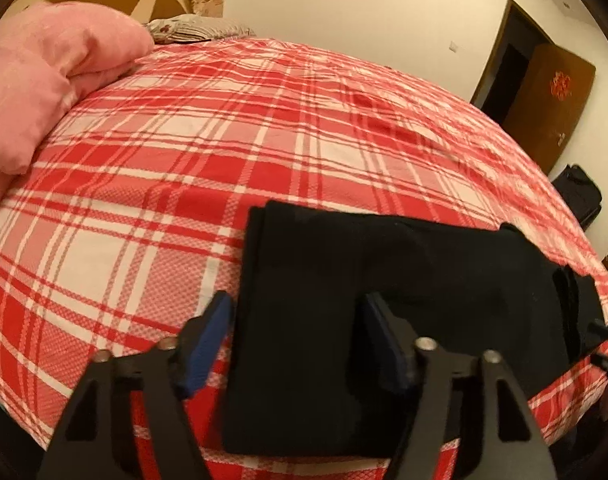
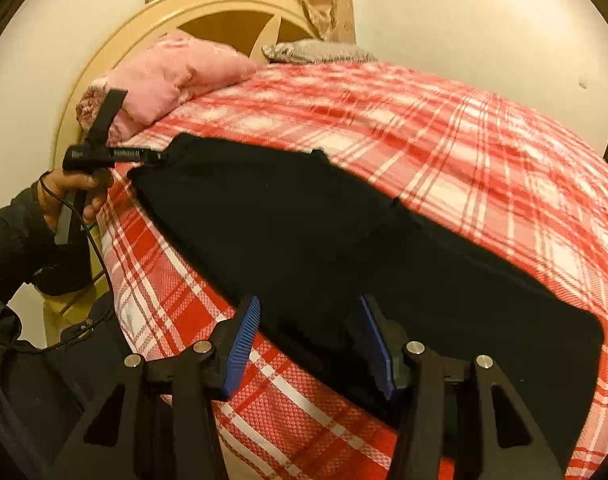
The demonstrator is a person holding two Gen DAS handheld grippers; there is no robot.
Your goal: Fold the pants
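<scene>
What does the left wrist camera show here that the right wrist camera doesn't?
Only the left wrist view: an open wooden door in the far wall and a dark bag on the floor below it, plus the left gripper close up, open over the pants' edge.

Only the right wrist view: the person's hand holding the other gripper, and the right gripper, open.

Both: the black pants on the red plaid bedspread, pink pillow, round headboard.

We count one folded black pair of pants ahead of our two black blue-padded grippers, the left gripper and the right gripper, and beyond them one pink pillow and one grey patterned pillow.
</scene>
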